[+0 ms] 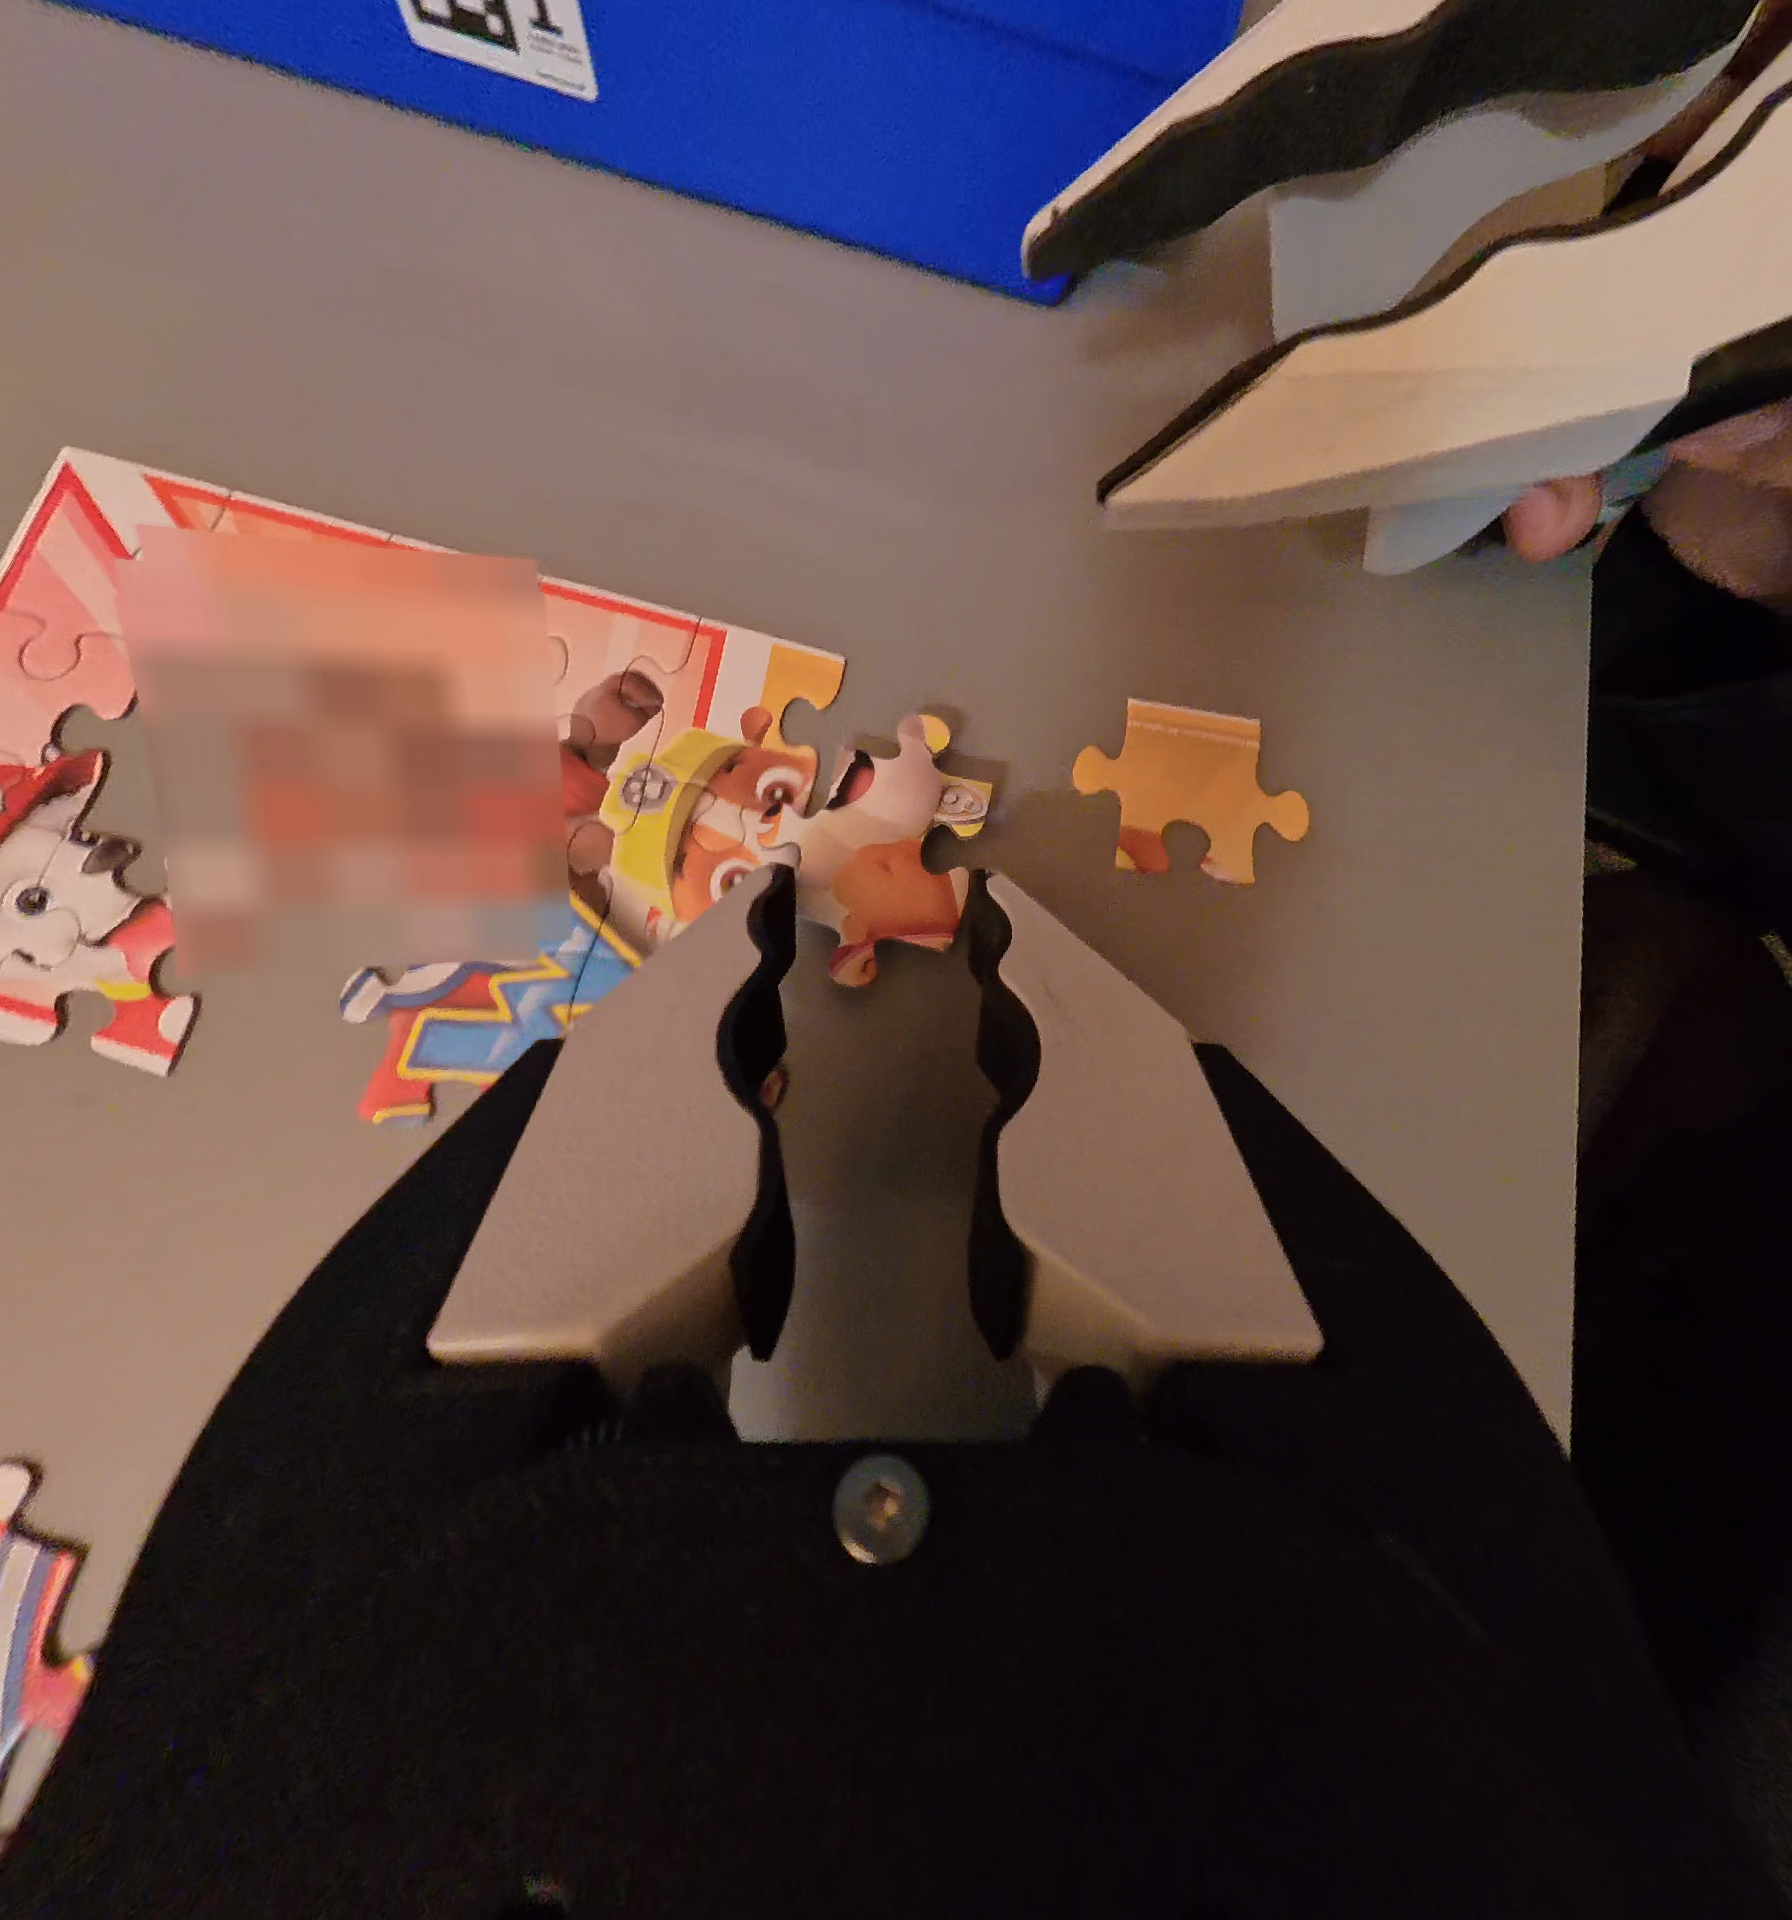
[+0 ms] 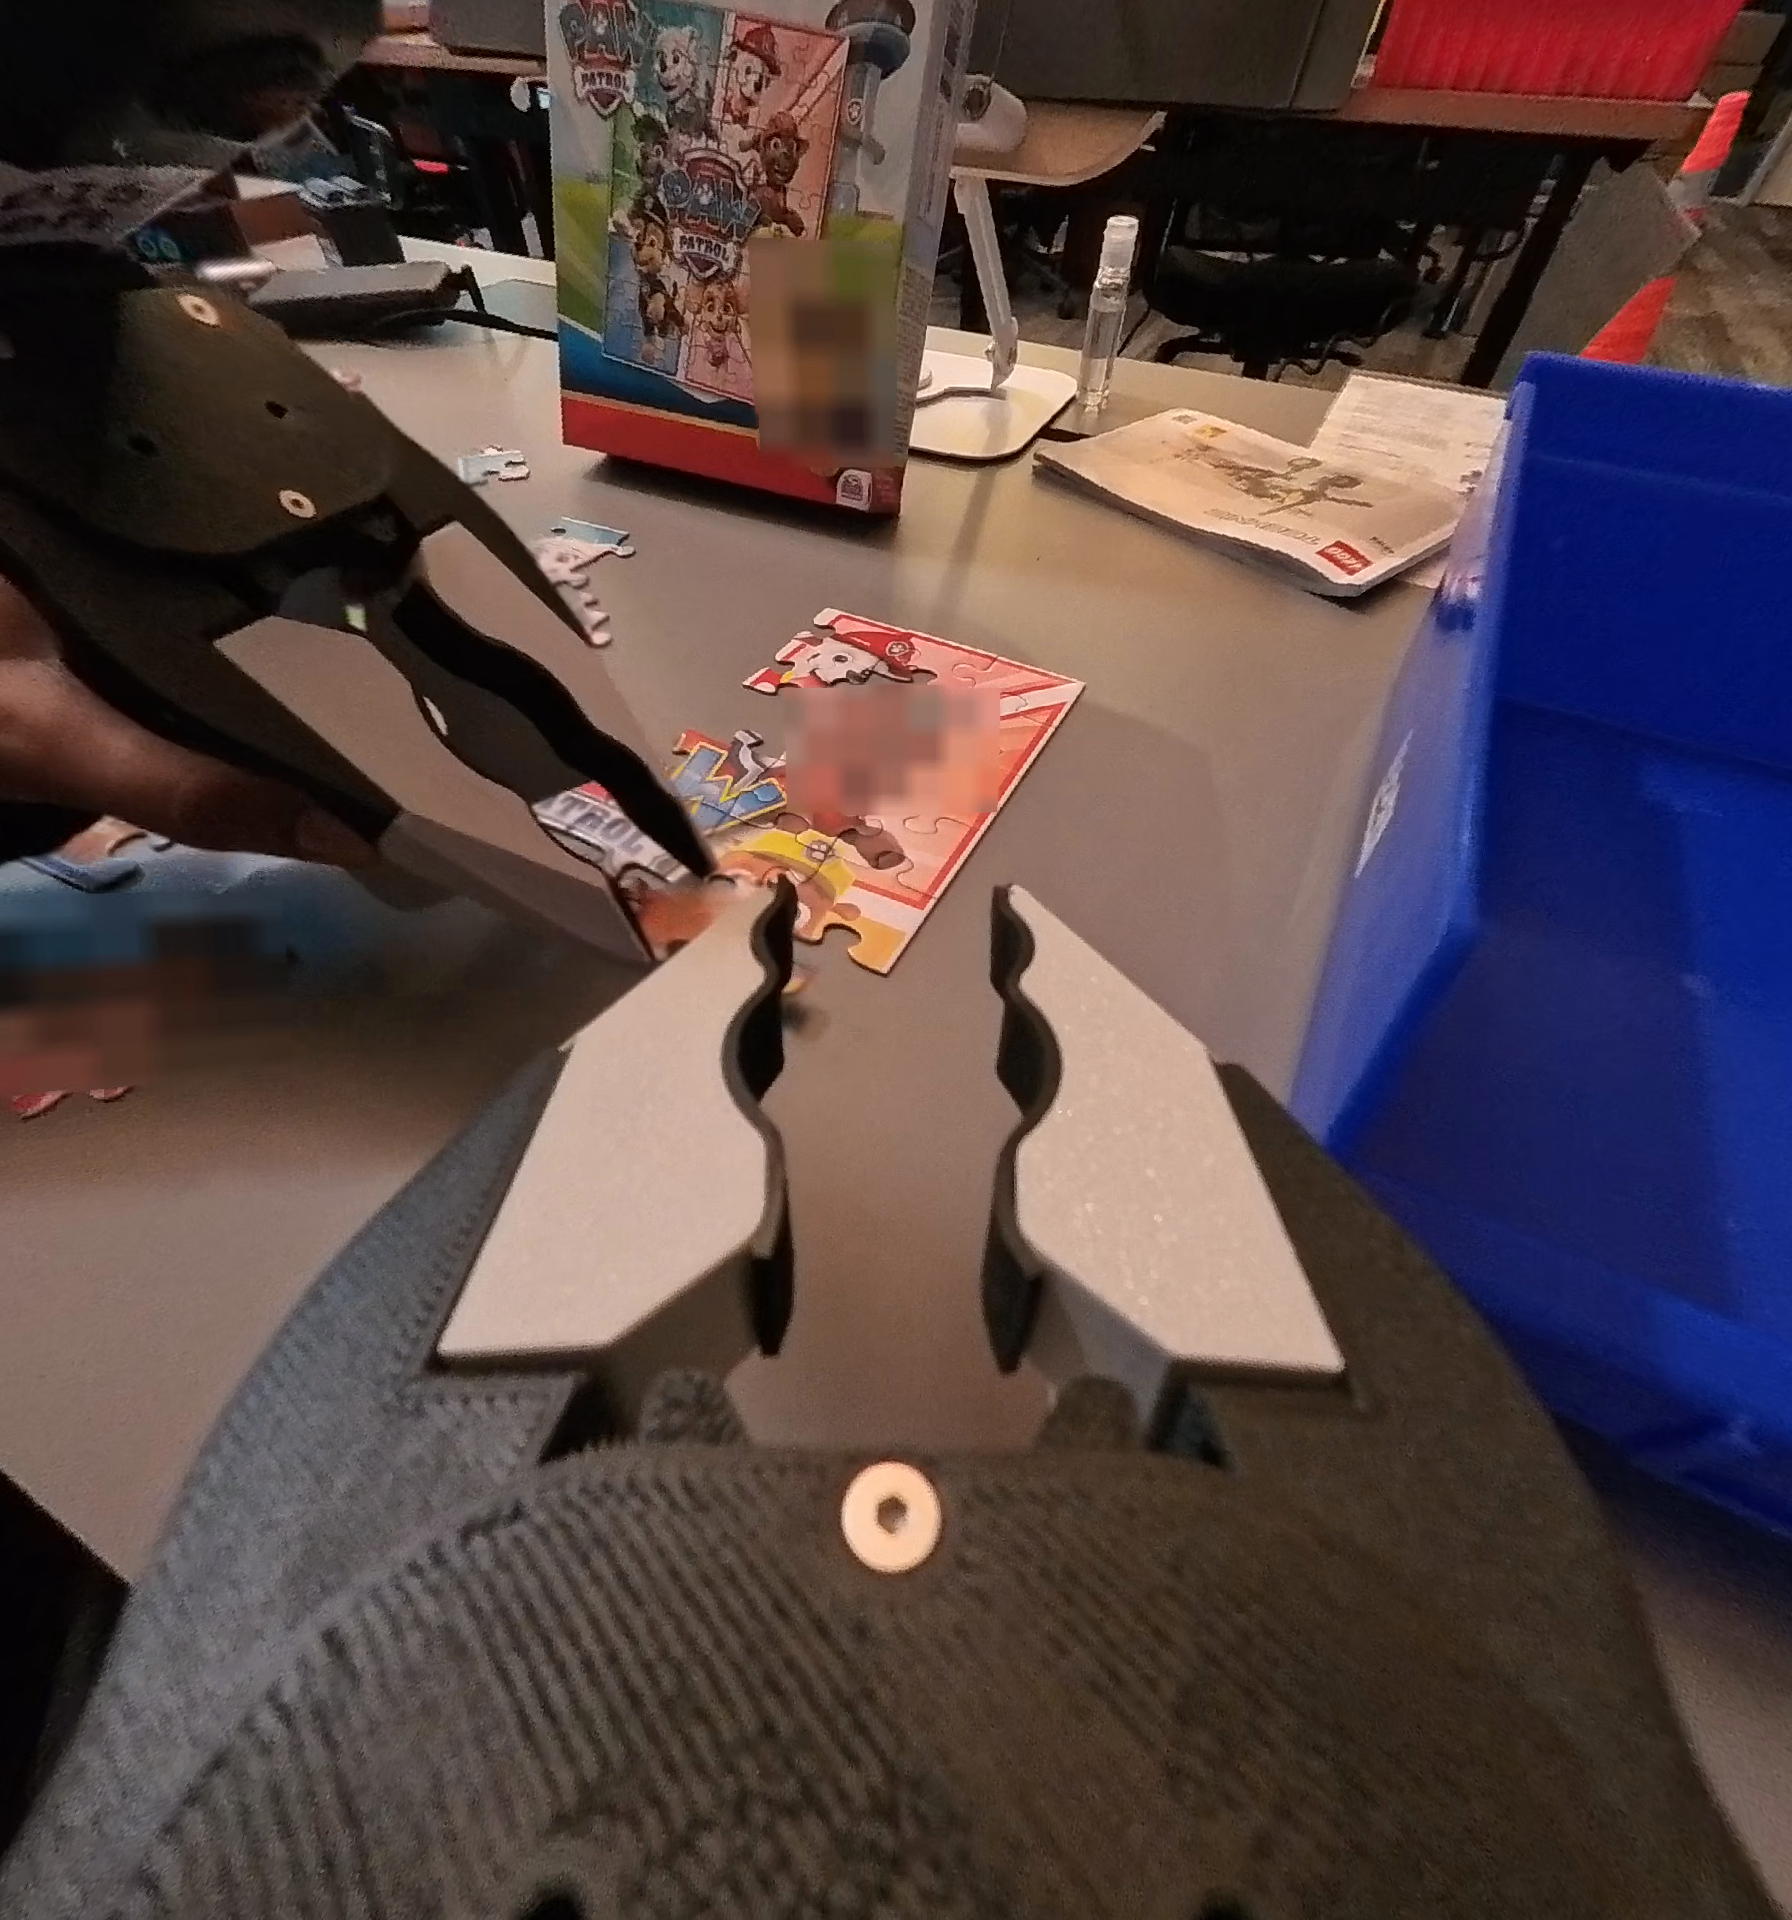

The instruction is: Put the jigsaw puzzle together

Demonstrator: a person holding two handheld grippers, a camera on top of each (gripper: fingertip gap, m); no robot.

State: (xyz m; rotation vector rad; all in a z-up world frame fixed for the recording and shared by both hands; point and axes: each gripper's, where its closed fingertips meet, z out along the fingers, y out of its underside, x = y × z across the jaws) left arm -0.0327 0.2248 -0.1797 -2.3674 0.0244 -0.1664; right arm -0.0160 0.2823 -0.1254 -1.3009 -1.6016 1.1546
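Glossy cardboard partly built puzzle flat on matte grey desk. Left claw part open, tips straddling a loose knobbed puzzle piece; grip unclear. Orange piece just right. Right claw open, holding nothing, beside blue plastic bin.

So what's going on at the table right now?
A person is working on a partly assembled cartoon jigsaw on a grey table with two handheld grippers. The left gripper has a white-and-orange piece pinched between its fingertips, right beside the jigsaw's open edge. The right gripper hovers nearby, open and empty. A yellow piece lies loose close by.
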